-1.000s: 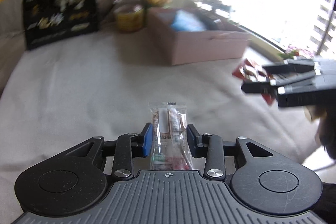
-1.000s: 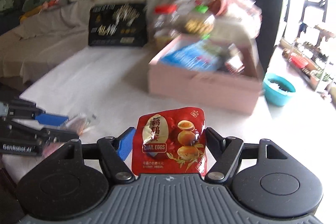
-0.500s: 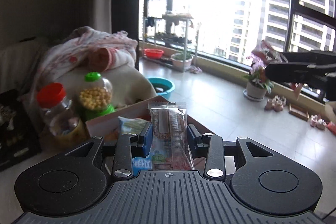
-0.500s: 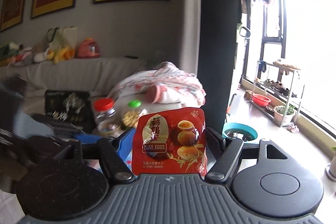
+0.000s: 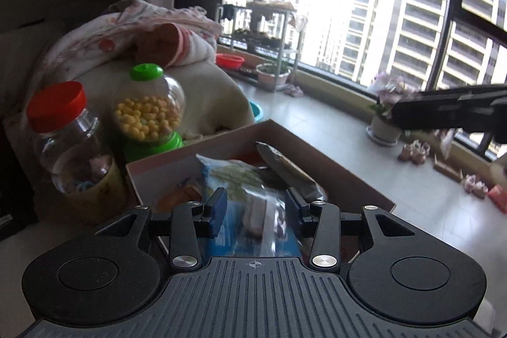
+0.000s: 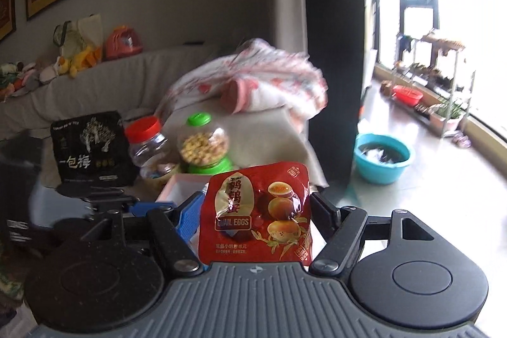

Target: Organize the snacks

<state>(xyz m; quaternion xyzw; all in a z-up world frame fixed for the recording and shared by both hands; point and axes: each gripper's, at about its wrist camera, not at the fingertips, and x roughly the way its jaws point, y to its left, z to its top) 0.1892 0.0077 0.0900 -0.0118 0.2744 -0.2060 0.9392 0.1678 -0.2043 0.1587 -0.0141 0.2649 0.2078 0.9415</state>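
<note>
We have the left tool (image 5: 256, 213) spread over the pink box (image 5: 348, 179), lower centre of the left view, and a clear snack packet (image 5: 259, 211) blurs between its blue pads without touching them — dropping, we judge, into the box, which is where snacks get gathered. In the box already we count three clear items: a blue-white bag (image 5: 234, 176), a grey foil pouch (image 5: 285, 170) and something orange (image 5: 187, 195); more may be hidden.

Our right tool (image 6: 253, 208) pinches one red quail-egg pouch (image 6: 256, 211) upright, centre of the right view, held level and waiting behind the left tool, likely next for the box.

Behind the box, left of centre, two jars: one red-lidded (image 5: 68, 141), one green-lidded (image 5: 149, 110) with yellow balls. One black bag (image 6: 90, 148) stands further left.
</note>
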